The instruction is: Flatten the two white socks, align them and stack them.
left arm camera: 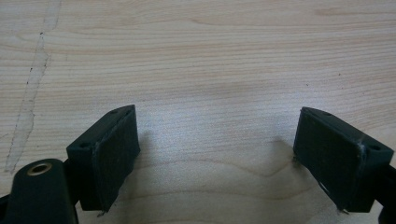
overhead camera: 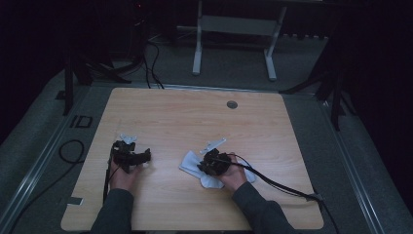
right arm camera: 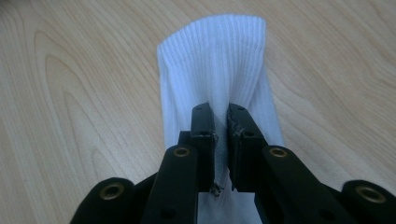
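Lying flat at about five o'clock on the wooden counter [overhead camera: 195,122], the white sock [right arm camera: 219,60] shows fine ribbing and a rounded cuff end, with a ridge of cloth gathered along its middle. The right gripper [right arm camera: 220,122] pinches that ridge, its jaws drawn nearly together on the fabric. Farther off, at about seven o'clock, the left gripper [left arm camera: 217,140] has its jaws spread wide over bare wood, holding nothing.
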The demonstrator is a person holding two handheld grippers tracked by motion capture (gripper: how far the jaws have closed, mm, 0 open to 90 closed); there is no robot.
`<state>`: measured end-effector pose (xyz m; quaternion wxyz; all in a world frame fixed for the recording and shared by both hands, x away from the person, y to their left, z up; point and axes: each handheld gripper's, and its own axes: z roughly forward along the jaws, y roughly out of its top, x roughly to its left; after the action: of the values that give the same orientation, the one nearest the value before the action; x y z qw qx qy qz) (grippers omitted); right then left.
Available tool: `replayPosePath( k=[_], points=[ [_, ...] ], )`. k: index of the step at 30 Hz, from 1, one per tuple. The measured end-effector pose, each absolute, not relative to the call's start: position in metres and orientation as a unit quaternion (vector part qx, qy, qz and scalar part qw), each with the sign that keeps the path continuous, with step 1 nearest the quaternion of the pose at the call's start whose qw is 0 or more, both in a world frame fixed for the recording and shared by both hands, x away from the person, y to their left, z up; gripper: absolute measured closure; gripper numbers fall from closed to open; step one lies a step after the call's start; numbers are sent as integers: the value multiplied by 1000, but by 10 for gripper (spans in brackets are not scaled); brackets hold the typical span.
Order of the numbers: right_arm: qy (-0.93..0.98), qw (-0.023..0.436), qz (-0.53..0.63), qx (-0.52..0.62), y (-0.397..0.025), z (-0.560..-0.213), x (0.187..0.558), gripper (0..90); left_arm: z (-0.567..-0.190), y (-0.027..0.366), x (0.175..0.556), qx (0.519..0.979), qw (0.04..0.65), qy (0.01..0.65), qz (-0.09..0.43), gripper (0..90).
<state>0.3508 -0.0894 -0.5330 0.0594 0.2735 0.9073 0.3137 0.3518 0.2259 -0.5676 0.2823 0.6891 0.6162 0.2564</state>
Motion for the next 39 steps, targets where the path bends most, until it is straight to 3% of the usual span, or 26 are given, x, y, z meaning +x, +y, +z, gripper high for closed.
replayPosePath(
  k=[4, 11, 17, 19, 20, 21, 23, 31, 39],
  points=[
    [909, 59, 309, 274, -89, -534, 351, 798, -568, 226, 352, 689, 282, 616, 256, 143],
    [910, 78, 302, 274, -90, -533, 352, 609, -568, 226, 352, 689, 282, 616, 257, 143],
    [899, 83, 324, 282, -95, -520, 353, 541, -567, 225, 352, 687, 283, 618, 258, 152],
    [898, 87, 324, 283, -97, -518, 353, 536, -567, 224, 351, 686, 285, 617, 259, 254],
    [898, 89, 325, 282, -98, -516, 354, 532, -564, 221, 349, 683, 283, 621, 259, 254],
    [898, 95, 323, 283, -101, -512, 355, 526, -561, 220, 348, 685, 277, 624, 255, 405],
    [899, 103, 319, 282, -103, -509, 356, 522, -558, 216, 346, 691, 274, 621, 248, 521],
    [905, 126, 298, 275, -109, -500, 354, 521, -536, 186, 331, 738, 332, 550, 209, 874],
    [903, 150, 286, 284, -122, -494, 355, 524, -528, 142, 319, 778, 358, 480, 192, 900]
  ],
)
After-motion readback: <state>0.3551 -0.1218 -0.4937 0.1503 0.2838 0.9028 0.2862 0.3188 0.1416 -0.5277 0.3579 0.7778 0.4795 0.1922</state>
